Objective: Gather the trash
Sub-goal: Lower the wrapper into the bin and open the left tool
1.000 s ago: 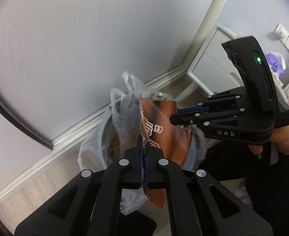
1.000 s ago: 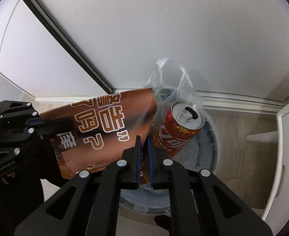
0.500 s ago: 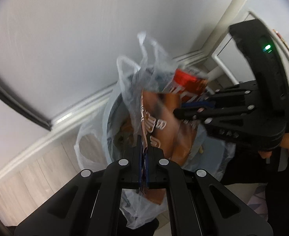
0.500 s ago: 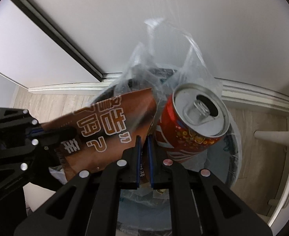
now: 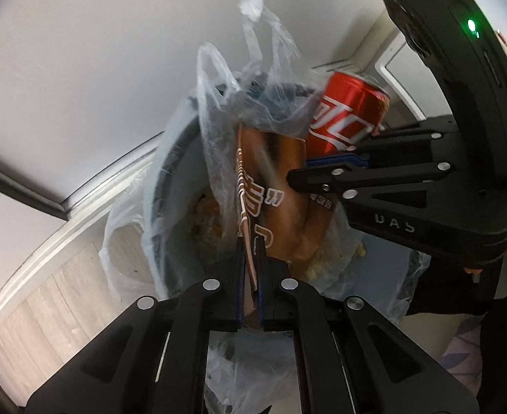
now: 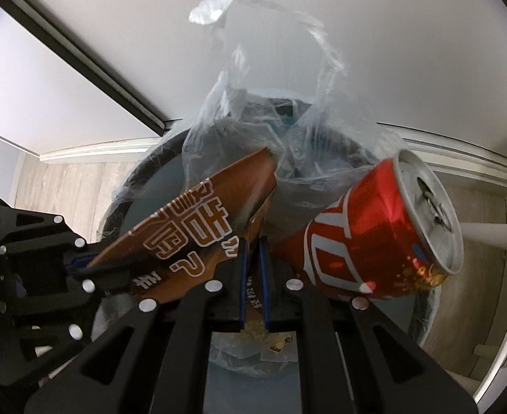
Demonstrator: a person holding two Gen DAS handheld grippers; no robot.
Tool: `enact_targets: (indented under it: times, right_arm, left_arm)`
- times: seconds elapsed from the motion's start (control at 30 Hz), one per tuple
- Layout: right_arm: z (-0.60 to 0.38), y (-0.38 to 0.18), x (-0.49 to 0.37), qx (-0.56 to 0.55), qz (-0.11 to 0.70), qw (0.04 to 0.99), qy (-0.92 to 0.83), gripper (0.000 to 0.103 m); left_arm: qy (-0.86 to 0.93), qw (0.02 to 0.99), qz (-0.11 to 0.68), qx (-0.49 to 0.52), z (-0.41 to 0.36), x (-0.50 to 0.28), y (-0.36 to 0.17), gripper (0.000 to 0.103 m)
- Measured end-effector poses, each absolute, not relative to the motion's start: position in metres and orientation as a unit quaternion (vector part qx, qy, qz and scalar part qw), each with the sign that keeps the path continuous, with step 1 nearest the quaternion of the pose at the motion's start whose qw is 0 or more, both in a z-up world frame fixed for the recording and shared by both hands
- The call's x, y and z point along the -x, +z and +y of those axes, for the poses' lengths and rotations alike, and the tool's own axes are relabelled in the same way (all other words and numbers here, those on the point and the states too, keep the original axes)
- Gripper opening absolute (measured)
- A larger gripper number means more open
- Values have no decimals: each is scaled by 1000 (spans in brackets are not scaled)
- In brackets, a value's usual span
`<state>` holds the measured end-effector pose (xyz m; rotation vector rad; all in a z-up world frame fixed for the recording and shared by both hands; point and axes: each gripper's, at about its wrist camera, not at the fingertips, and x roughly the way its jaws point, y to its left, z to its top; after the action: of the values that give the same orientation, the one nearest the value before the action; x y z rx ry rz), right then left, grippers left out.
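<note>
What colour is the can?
The can is red with white lettering and a silver top; right wrist view shows it best.

Both grippers descended toward the round grey plastic-lined bin (image 6: 143,172); the crumpled brown foil snack wrapper (image 6: 198,227) tilted down, and the red aluminium soda can (image 6: 367,234) tipped sideways.

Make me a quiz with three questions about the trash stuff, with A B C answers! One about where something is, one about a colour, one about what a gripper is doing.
1. Where is the can?
A. on the floor
B. above the lined bin
C. on a shelf

2. What colour is the can?
A. red
B. green
C. blue

3. What is the left gripper doing?
A. hanging open
B. pinching the can
C. pinching the brown wrapper

Answers:
1 B, the bin's plastic liner lies right behind the can.
2 A, its side is red with white lettering.
3 C, the wrapper's edge sits between its shut fingers.
</note>
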<state>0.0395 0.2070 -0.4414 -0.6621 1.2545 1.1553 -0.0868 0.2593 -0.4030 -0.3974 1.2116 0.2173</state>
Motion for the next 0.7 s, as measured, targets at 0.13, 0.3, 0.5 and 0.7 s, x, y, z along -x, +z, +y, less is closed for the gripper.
enact_targets:
  times: [0.13, 0.3, 0.5, 0.7]
  right_arm:
    - [213, -447, -35, 292, 542, 611, 498, 9]
    - [210, -442, -32, 288, 536, 624, 490, 9]
    - [204, -434, -27, 301, 519, 637, 484, 9]
    - [202, -422, -17, 310, 494, 649, 489, 38]
  left_arm:
    - [99, 794, 568, 194, 260, 88, -405, 4]
    - [104, 798, 563, 191, 263, 90, -404, 4]
    - [100, 804, 559, 178, 260, 93, -397, 4]
    - [123, 815, 543, 159, 257, 94, -380, 55]
